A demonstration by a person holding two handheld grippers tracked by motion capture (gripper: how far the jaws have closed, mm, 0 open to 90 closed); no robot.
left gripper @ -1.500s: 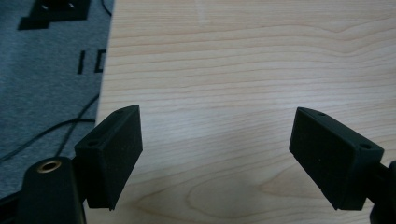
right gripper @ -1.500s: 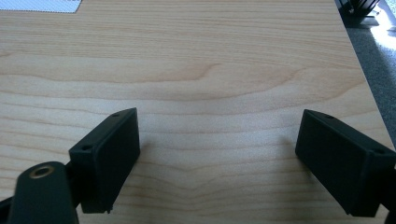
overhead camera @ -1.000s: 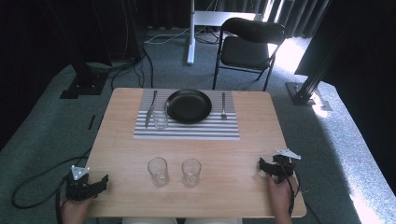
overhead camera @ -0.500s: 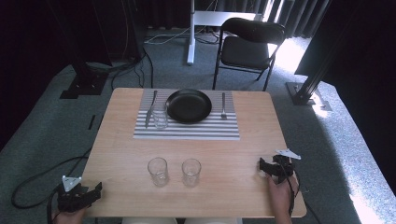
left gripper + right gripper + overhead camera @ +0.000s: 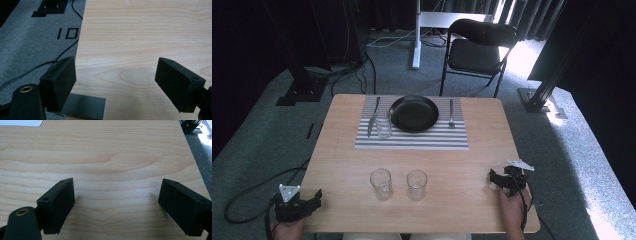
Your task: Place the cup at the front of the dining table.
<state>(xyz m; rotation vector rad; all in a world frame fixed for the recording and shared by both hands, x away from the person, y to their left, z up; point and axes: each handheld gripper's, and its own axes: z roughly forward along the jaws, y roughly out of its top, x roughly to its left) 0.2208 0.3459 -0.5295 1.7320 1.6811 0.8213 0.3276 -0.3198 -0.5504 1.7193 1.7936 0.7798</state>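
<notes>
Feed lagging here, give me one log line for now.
left tool: open, table corner | right tool: open, on table | two glasses: untouched between

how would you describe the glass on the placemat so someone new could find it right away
Start at the striped placemat across the far half of the wooden table. The black plate sits on it; the glass stands just left of the plate, beside the knife. The two other glasses stand on bare wood nearer the person.

One cam's up high looking forward and down; the other two sit close over the same worktop (image 5: 462,165).
</notes>
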